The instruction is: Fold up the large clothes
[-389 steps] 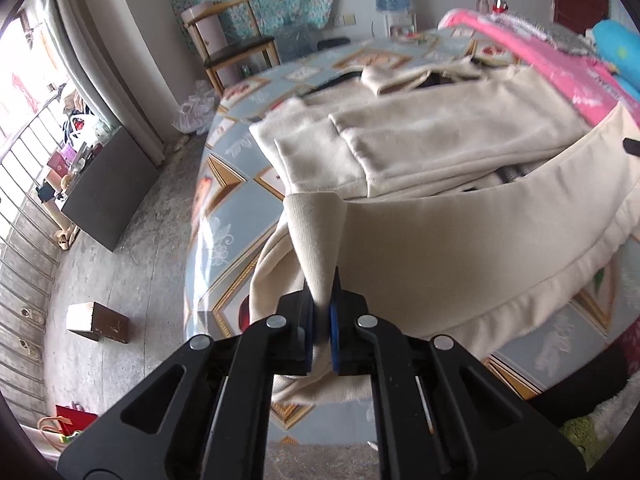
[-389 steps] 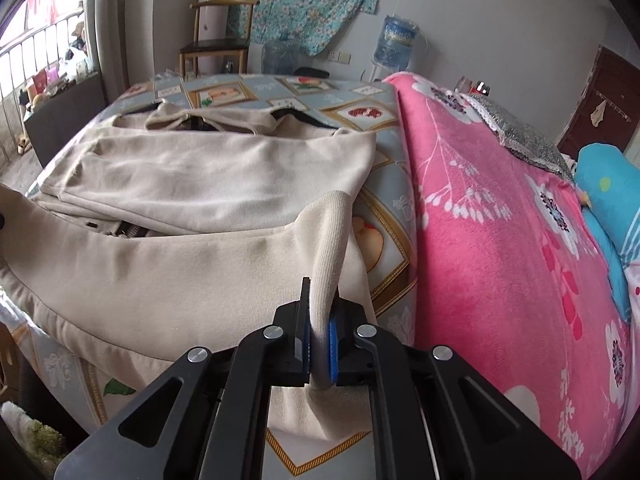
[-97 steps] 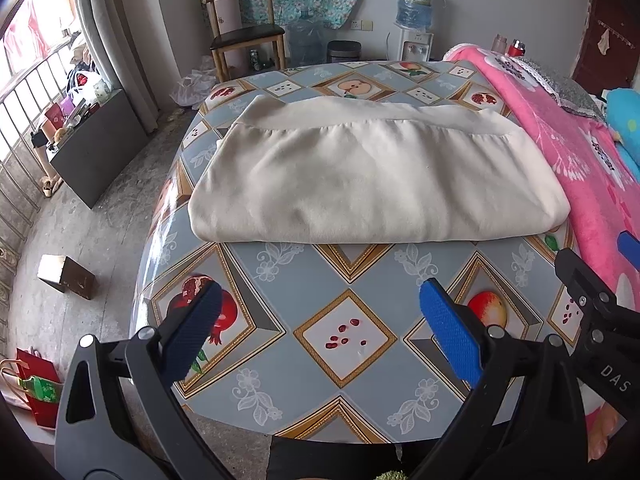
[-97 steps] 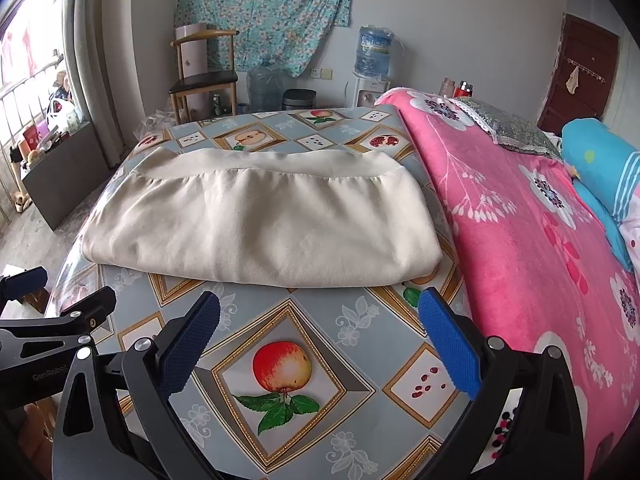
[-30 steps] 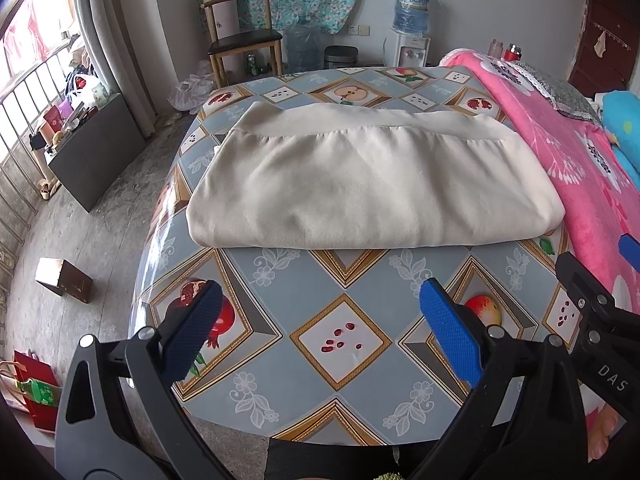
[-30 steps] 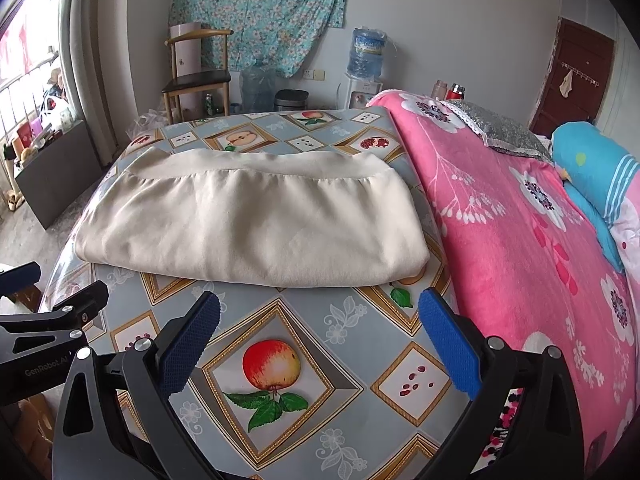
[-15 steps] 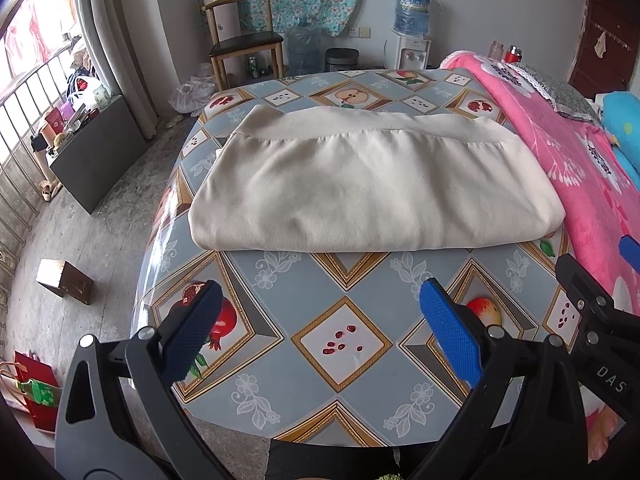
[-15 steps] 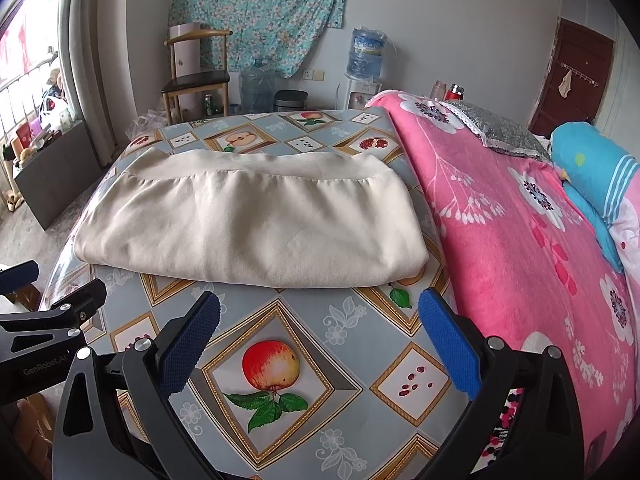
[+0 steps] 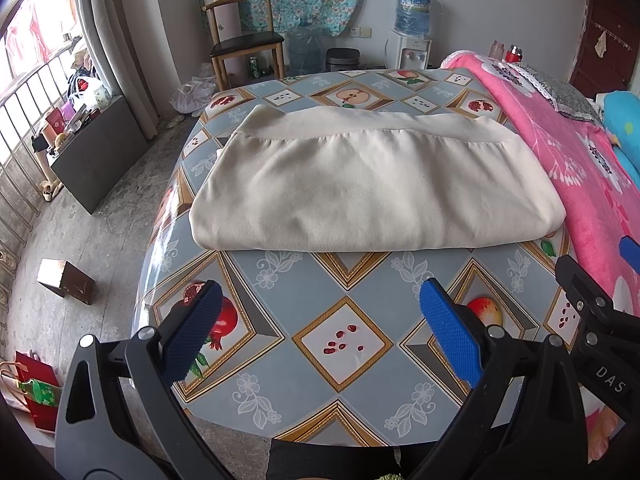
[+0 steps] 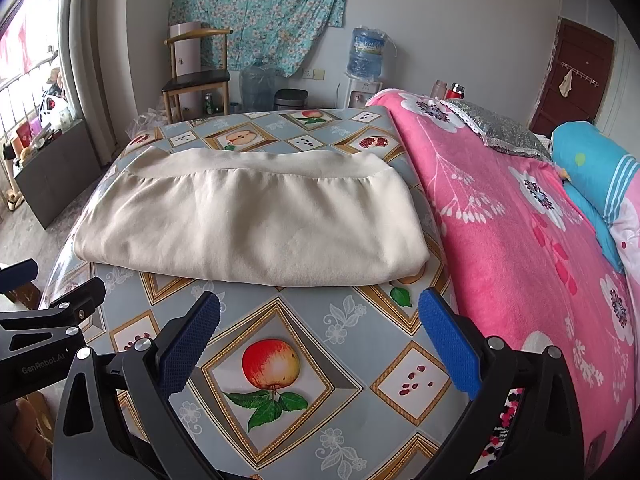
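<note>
A large cream garment (image 9: 372, 188) lies folded into a wide flat rectangle on the fruit-patterned tablecloth (image 9: 344, 340), its ribbed hem band along the far edge. The same folded garment (image 10: 252, 220) fills the middle of the right wrist view. My left gripper (image 9: 320, 330) is open near the table's front edge, well short of the cloth, with nothing between its blue pads. My right gripper (image 10: 318, 334) is also open and empty, above an apple picture on the tablecloth (image 10: 276, 364). Each gripper shows at the edge of the other's view.
A pink floral blanket (image 10: 520, 232) covers the bed along the table's right side, with a blue pillow (image 10: 592, 176) beyond. A wooden chair (image 9: 244, 52), water bottles and a dispenser (image 9: 412, 28) stand by the far wall. A dark cabinet (image 9: 96, 152) and small box (image 9: 66, 280) are left.
Over the last second both open grippers stayed almost still, drifting slightly. Thirteen seconds ago each was shut on the garment's edge; now the garment lies folded and released.
</note>
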Tool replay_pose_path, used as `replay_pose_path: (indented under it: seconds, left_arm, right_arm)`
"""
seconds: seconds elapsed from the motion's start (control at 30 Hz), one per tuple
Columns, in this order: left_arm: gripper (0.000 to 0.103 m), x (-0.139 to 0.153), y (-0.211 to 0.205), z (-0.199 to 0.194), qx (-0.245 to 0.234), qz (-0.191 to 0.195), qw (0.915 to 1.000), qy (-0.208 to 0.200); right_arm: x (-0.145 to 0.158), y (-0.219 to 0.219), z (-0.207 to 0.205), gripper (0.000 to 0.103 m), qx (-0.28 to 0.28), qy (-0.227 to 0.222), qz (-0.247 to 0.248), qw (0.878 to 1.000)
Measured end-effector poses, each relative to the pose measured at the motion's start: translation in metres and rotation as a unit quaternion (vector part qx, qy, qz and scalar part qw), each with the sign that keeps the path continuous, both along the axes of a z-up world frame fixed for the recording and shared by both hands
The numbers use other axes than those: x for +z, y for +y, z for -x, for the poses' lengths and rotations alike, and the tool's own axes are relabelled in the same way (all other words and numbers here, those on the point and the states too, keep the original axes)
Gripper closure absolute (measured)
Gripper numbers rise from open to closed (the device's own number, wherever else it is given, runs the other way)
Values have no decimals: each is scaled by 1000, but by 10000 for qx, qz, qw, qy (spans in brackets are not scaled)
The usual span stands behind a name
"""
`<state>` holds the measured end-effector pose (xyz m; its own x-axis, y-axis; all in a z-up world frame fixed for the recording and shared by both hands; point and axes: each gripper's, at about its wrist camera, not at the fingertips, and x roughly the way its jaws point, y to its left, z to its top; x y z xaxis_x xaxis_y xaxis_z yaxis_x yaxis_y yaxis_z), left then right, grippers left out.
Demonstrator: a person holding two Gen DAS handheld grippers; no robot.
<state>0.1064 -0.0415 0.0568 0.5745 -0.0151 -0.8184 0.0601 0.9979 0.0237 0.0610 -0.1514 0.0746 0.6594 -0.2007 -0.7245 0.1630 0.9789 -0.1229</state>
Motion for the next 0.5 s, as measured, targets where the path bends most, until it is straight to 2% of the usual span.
replay_pose_path:
  seconds: [0.5]
  left_arm:
    - [8,0,0,0,1,-2,10000,3]
  right_arm:
    - [0,0,0,6,-3,10,1,10000]
